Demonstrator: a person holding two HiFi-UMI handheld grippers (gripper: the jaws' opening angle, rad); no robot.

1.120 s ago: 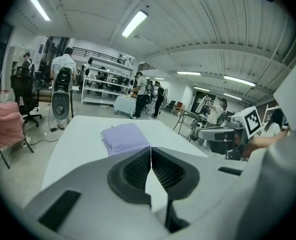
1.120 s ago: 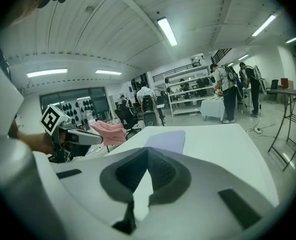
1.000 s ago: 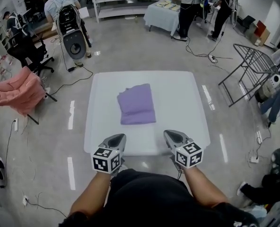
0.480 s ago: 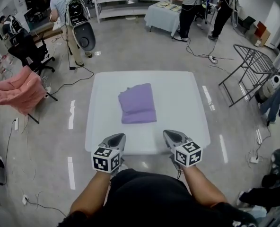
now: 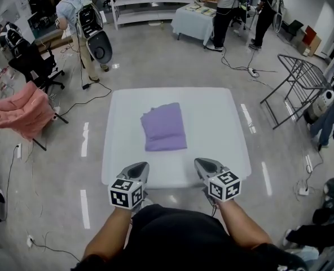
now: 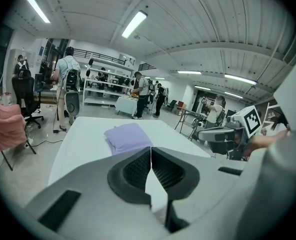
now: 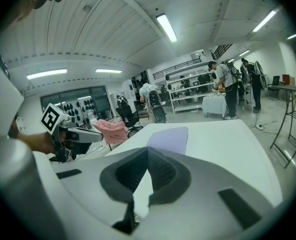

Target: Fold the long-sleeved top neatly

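The lilac long-sleeved top (image 5: 163, 127) lies folded into a compact rectangle on the white table (image 5: 212, 151), a little left of the middle. It also shows as a folded stack (image 6: 127, 136) in the left gripper view and as a flat lilac patch (image 7: 169, 138) in the right gripper view. My left gripper (image 5: 140, 168) hovers at the table's near edge, shut and empty. My right gripper (image 5: 203, 165) is beside it at the same edge, also shut with nothing between its pads. Both are well short of the top and apart from it.
A chair draped in pink cloth (image 5: 21, 109) stands left of the table. A metal drying rack (image 5: 302, 78) stands to the right. People stand at the far shelves and at a cloth-covered table (image 5: 192, 17). Cables run across the floor.
Both grippers and the folded top have stayed put. Only the person with the backpack at the far left has shifted.
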